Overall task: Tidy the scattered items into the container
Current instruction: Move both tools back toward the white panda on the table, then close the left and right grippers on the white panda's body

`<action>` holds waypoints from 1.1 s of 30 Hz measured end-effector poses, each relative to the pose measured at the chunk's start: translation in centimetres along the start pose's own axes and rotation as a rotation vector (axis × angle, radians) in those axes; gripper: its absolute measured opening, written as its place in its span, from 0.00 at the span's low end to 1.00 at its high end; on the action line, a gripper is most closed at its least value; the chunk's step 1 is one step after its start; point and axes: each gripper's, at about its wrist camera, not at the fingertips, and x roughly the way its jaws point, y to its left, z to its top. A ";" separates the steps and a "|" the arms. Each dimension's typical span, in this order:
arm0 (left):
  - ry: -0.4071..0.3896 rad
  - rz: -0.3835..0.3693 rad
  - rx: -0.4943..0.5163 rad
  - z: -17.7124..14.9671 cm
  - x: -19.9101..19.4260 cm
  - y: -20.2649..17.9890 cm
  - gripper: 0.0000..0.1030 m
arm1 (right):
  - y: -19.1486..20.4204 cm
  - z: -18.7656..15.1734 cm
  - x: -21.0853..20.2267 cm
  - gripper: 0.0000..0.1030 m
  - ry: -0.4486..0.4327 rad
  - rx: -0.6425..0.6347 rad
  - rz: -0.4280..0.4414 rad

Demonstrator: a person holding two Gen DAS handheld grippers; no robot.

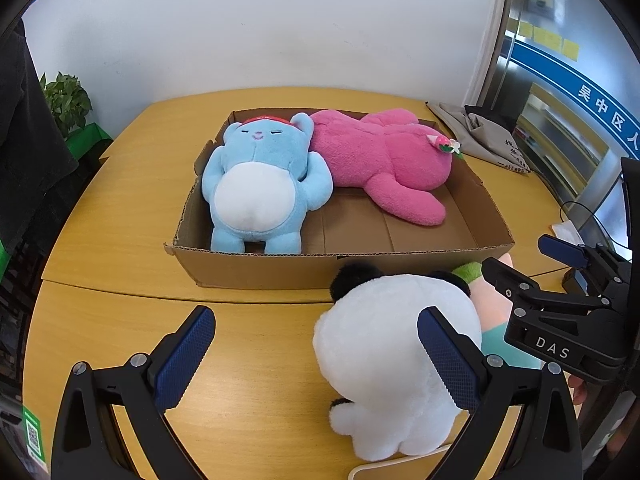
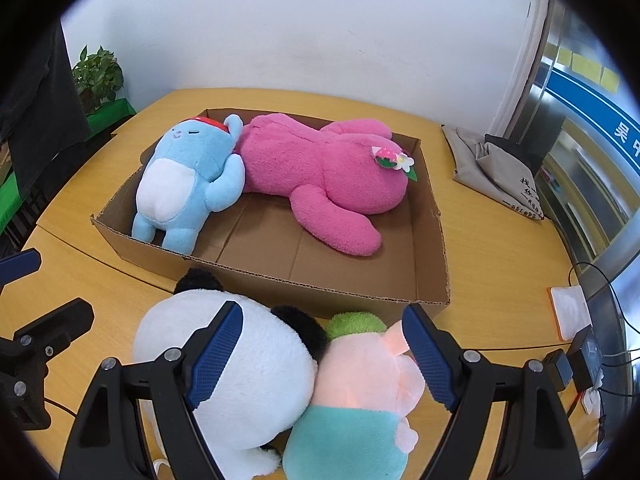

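Note:
A shallow cardboard box (image 1: pixel 256 270) (image 2: pixel 352 290) lies on the wooden table and holds a blue bear plush (image 1: pixel 260 184) (image 2: pixel 184 188) and a pink plush (image 1: pixel 384 160) (image 2: pixel 320 176). In front of the box a white panda plush (image 1: pixel 396 360) (image 2: pixel 240 364) lies on the table, pressed against a peach plush in teal clothes (image 2: pixel 360 396) (image 1: pixel 494 312). My left gripper (image 1: pixel 316 356) is open, its right finger over the panda. My right gripper (image 2: pixel 322 356) is open above both plushes, straddling where they meet; it also shows at the right of the left wrist view (image 1: pixel 532 272).
A grey cloth bag (image 1: pixel 480 136) (image 2: pixel 496 168) lies at the back right of the table. Cables, a white pad (image 2: pixel 570 312) and small black adapters sit at the right edge. A potted plant (image 1: pixel 66 100) (image 2: pixel 98 74) stands beyond the left corner.

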 end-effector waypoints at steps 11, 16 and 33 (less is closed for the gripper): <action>0.010 -0.026 0.004 0.0 1.2 0.1 0.99 | -0.3 -0.9 0.4 0.80 -0.004 0.038 0.020; 0.021 -0.054 -0.004 0.1 2.0 0.5 0.99 | -1.0 -2.2 0.1 0.80 -0.005 0.065 0.055; 0.193 -0.242 0.042 0.3 9.9 -1.4 1.00 | 7.8 -10.1 4.9 0.91 0.146 0.025 0.177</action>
